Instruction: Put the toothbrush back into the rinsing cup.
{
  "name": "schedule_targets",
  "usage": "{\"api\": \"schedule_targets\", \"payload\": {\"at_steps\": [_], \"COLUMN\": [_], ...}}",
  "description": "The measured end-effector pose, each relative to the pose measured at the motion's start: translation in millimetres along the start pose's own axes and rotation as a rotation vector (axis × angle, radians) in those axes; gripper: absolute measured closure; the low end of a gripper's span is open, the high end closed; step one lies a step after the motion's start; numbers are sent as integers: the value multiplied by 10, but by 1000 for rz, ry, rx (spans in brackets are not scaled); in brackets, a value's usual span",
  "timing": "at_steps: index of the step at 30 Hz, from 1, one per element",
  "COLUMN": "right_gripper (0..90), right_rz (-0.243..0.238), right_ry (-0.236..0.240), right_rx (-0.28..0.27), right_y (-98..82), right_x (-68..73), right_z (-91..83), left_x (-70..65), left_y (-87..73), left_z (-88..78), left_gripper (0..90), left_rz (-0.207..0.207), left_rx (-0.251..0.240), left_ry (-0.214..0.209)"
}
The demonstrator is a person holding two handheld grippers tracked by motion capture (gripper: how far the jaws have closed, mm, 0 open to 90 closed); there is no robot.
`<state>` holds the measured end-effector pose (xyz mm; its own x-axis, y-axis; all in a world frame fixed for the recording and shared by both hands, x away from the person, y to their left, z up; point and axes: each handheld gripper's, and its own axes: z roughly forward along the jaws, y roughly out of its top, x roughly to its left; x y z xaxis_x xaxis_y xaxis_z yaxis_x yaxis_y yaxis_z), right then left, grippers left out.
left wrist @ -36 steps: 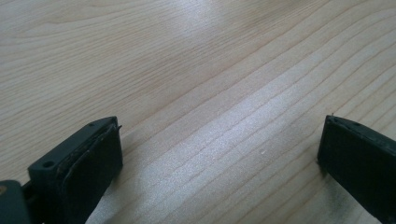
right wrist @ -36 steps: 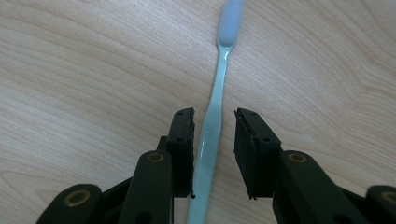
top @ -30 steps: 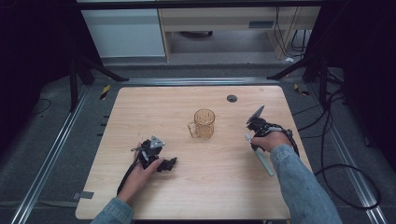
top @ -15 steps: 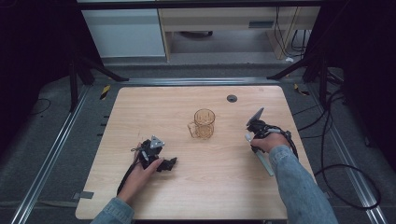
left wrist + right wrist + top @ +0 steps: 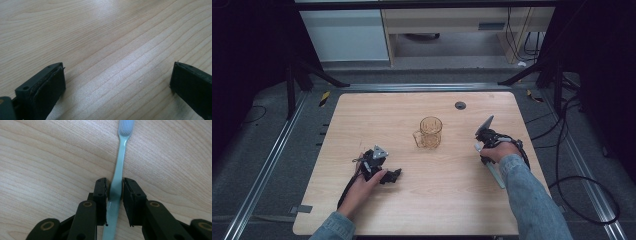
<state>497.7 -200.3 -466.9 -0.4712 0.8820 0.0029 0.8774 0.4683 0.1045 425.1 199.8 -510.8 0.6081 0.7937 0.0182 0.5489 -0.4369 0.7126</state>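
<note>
Toothbrush (image 5: 119,157) lies flat on the table (image 5: 362,120), right of the mug (image 5: 430,133) and apart from it. Right gripper (image 5: 115,188) has its jaws pinched on the thin handle; the hold is narrow, so the brush may pivot or slip if lifted fast. Left gripper (image 5: 117,80) rests on bare wood, jaws wide apart, holding nothing. That clamp shows plainly in the right gripper view; from the high view the hand (image 5: 498,151) covers it, though mug and layout are clear.
</note>
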Motion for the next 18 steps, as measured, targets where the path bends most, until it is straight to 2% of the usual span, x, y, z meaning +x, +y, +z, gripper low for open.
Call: {"api": "schedule_targets", "payload": {"at_steps": [8, 14, 17, 18], "right_gripper": [760, 790, 791, 792], "right_rz": [6, -9, -14, -2], "right_ry": [-5, -10, -14, 0], "right_rx": [12, 24, 15, -11], "right_y": [19, 34, 27, 18], "right_x": [-5, 13, 2, -12], "right_z": [0, 1, -3, -46], "left_x": [-1, -1, -1, -1], "left_y": [0, 0, 0, 1], "left_z": [1, 1, 1, 1], "left_gripper": [0, 0, 0, 0], "left_rz": [0, -1, 0, 0], "left_rx": [0, -1, 0, 0], "left_ry": [-1, -1, -1, 0]}}
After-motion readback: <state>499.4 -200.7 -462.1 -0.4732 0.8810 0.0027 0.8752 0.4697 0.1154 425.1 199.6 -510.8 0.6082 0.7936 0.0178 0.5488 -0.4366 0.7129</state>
